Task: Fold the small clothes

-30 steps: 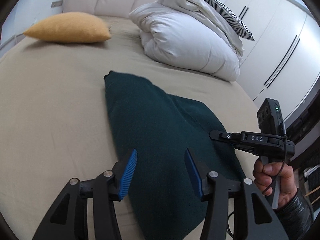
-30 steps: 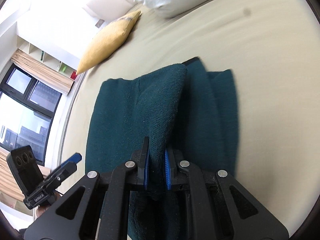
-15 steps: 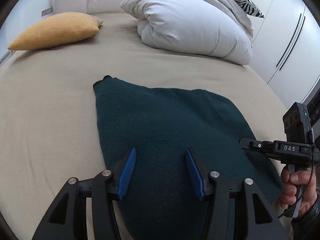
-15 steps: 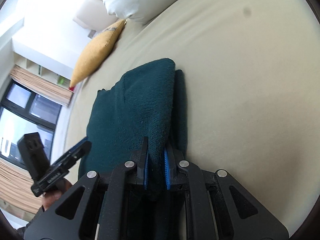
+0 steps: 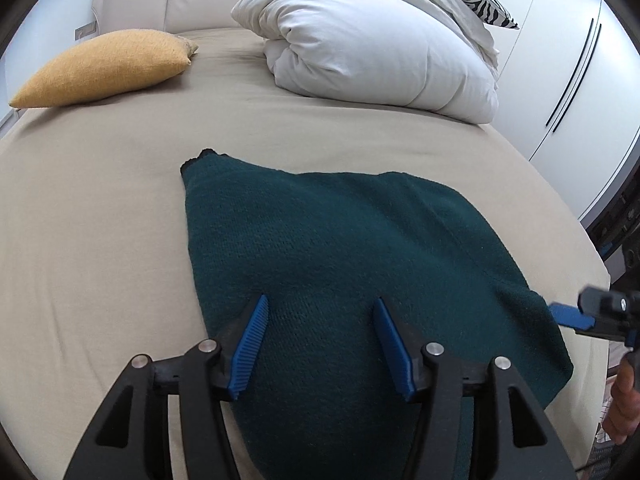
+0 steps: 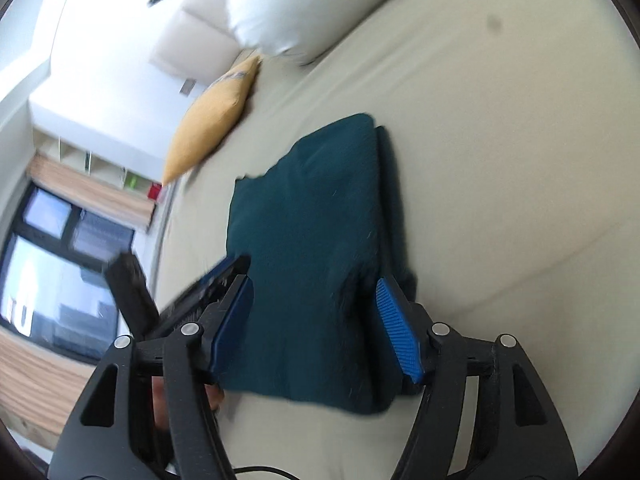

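A wide bed (image 5: 100, 208) covered in a smooth beige sheet fills both views. At its far end sit a bulky rolled white duvet (image 5: 372, 48) and, well apart to the left, a mustard-yellow cushion (image 5: 104, 66). Near the front middle of the bed lies the garment (image 5: 340, 248), a dark teal knit folded at least once into a rough, uneven rectangle; in the right wrist view a second layer shows under its right edge (image 6: 394, 200), and one small corner pokes out at the far left (image 5: 202, 156). The left gripper (image 5: 320, 344) hangs low over the near end of the garment with its blue-padded fingers spread wide and nothing between them. The right gripper (image 6: 316, 324) sits at the opposite edge, its fingers likewise spread, the cloth lying beneath rather than pinched; that view is blurred, so whether a pad brushes the knit cannot be told. The knit looks thick, soft and limp, light to lift, with a fuzzy surface that should grip the ribbed pads well and is in no danger of breaking. It will likely sag and stretch if held at one point, and the stacked layers may slide apart. The safer hold seems to be two corners of one short end, each pinch catching all layers together, close to the edge.
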A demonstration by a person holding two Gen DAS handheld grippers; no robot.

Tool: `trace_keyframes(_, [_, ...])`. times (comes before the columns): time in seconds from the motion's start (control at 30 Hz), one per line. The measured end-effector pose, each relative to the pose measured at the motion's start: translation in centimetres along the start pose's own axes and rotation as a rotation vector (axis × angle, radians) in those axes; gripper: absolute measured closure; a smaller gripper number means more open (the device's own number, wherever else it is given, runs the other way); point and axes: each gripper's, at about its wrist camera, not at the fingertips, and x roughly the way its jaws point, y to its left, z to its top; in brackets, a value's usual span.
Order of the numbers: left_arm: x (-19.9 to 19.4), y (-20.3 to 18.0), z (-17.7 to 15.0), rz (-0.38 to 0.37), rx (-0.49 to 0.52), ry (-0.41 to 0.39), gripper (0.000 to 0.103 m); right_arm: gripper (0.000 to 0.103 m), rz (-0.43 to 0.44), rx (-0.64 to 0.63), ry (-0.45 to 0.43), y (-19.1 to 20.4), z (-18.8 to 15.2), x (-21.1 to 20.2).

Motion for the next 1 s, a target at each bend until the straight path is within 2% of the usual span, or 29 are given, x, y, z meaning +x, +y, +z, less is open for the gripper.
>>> trace_keyframes(0.03, [0.0, 0.0, 0.0, 0.002, 0.000, -0.001, 0.045, 0.042, -0.032, -0.027, 0.020, 0.3, -0.5, 0.4])
trace_keyframes(0.1, [0.0, -0.2, 0.0, 0.007, 0.000, -0.001, 0.044, 0.069, -0.114, -0.041, 0.083, -0.3, -1.5, 2.0])
trace_keyframes(0.13, [0.0, -0.2, -0.1, 0.009, 0.001, 0.000, 0.044, 0.091, -0.117, -0.004, 0.099, -1.2, -1.9, 2.4])
trace_keyframes(0.17, [-0.1, -0.2, -0.1, 0.007, 0.002, 0.001, 0.044, 0.097, -0.109, 0.035, 0.090, -2.1, -2.2, 2.3])
trace_keyframes(0.3, [-0.3, -0.2, -0.3, -0.003, 0.021, 0.001, 0.044, 0.099, 0.027, 0.197, 0.009, -5.3, -4.2, 1.0])
trace_keyframes(0.43, [-0.1, -0.4, -0.6, 0.004, 0.036, -0.007, 0.044, 0.100, 0.104, 0.266, -0.006, -7.3, -6.1, 2.2])
trace_keyframes(0.57, [-0.4, -0.1, -0.5, -0.009, 0.028, -0.013, 0.044, 0.097, 0.041, 0.192, 0.019, -5.2, -5.4, 1.8])
trace_keyframes(0.6, [-0.7, 0.1, -0.3, -0.011, 0.023, -0.012, 0.044, 0.097, 0.003, 0.166, 0.022, -4.5, -4.9, 1.4])
trace_keyframes(0.67, [-1.4, 0.1, 0.1, -0.001, 0.013, -0.025, 0.044, 0.092, -0.116, 0.081, -0.037, -2.7, -3.8, -0.6])
trace_keyframes(0.73, [-2.0, 0.2, 0.8, 0.014, 0.009, -0.058, 0.044, 0.092, -0.178, 0.018, -0.090, -1.3, -2.5, -1.8])
trace_keyframes(0.8, [-1.8, -0.1, 1.7, 0.027, 0.024, -0.074, 0.044, 0.092, -0.123, -0.032, -0.102, 0.7, -0.8, -1.5])
trace_keyframes(0.9, [0.6, -0.3, 2.8, 0.043, 0.038, -0.025, 0.044, 0.093, -0.035, -0.109, -0.009, 3.3, 0.9, 2.4])
trace_keyframes(1.0, [2.8, -0.1, 2.8, 0.075, 0.076, 0.008, 0.039, 0.095, -0.084, -0.085, 0.069, 2.1, 2.1, 6.9])
